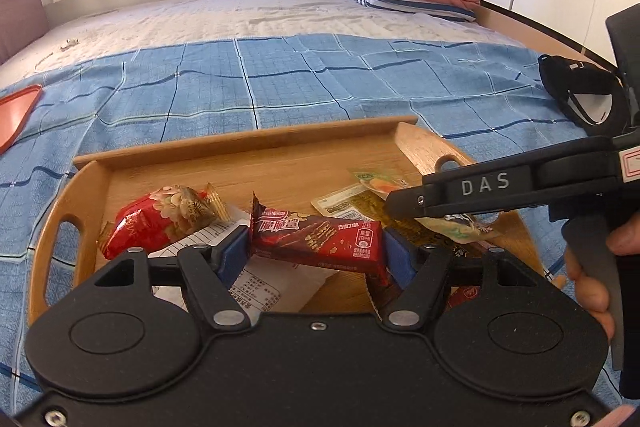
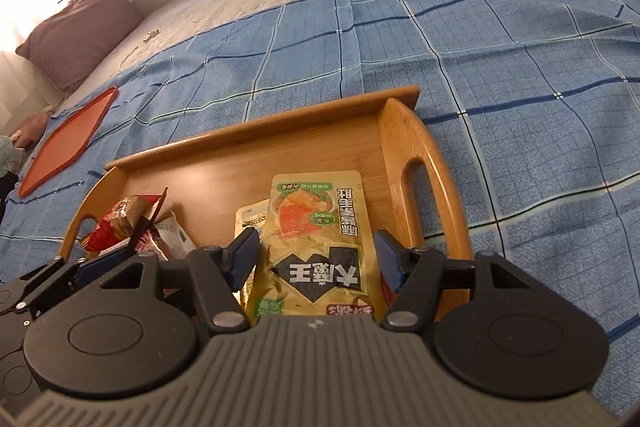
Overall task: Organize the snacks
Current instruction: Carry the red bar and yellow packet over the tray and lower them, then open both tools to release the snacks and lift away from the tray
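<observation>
Hovering over the wooden handled tray point(image 1: 276, 147), I had my left gripper point(image 1: 316, 253) straddling the dark red chocolate wafer bar in its shiny wrapper point(image 1: 320, 243). Its long axis ran crosswise, end to end between my blue pads point(image 1: 230, 255), which stood apart around it; whether they pressed, I could not tell. My right gripper point(image 2: 316, 259) likewise flanked the yellow-green foil snack pouch point(image 2: 316, 227), lying lengthwise straight ahead.

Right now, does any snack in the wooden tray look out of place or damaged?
Nothing looks damaged. In the wooden tray the snacks lie jumbled: the red chocolate wafer bar rests tilted across a white packet, and the yellow pouch overlaps a smaller packet.
</observation>
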The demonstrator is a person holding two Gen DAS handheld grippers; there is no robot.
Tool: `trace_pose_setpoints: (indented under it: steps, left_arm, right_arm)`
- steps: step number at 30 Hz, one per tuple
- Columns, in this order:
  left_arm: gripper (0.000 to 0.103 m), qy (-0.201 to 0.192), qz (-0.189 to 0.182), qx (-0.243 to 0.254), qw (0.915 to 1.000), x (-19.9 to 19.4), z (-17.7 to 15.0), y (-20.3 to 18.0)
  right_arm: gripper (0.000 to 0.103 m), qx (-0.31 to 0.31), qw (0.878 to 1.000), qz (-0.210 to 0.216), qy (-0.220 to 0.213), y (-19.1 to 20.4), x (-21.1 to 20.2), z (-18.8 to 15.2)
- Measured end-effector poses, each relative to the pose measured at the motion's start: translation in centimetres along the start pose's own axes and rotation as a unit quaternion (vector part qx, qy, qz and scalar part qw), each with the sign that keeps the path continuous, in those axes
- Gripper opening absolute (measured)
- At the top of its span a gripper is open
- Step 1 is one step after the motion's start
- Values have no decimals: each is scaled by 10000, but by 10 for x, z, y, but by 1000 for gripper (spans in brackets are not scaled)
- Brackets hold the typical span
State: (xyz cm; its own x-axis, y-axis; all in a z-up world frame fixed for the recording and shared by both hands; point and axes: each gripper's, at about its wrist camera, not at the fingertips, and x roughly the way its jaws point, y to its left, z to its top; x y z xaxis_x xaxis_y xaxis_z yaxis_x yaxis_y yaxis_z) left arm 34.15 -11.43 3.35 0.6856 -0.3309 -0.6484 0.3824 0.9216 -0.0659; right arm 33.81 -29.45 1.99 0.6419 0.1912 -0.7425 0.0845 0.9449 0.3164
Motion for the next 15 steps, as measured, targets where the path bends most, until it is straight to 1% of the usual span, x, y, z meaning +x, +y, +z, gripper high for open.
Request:
trace_pose_setpoints:
  steps: [1, 2, 3, 6, 9, 15]
  left_arm:
    - [77, -11, 7, -8, 10000, -1, 0, 0]
    - [79, -21, 13, -24, 10000, -3, 0, -1]
    - [81, -36, 14, -37, 10000, -5, 0, -1]
    - [85, -67, 21, -82, 9999, -13, 2, 0]
    - [87, -103, 47, -124, 9999, -26, 4, 0]
    - [89, -150, 265, -221, 9993, -64, 6, -1]
  right_arm:
    - [70, 40, 10000, -1, -14, -1, 0, -1]
    - [79, 85, 10000, -17, -40, -2, -1, -2]
    - [83, 120, 9999, 56, -56, -3, -3, -2]
    - [85, 148, 9997, 133, -132, -2, -12, -2]
    - [85, 117, 9996, 129, -229, 0, -25, -1]
    - [86, 64, 9991, 188, -381, 8, -61, -2]
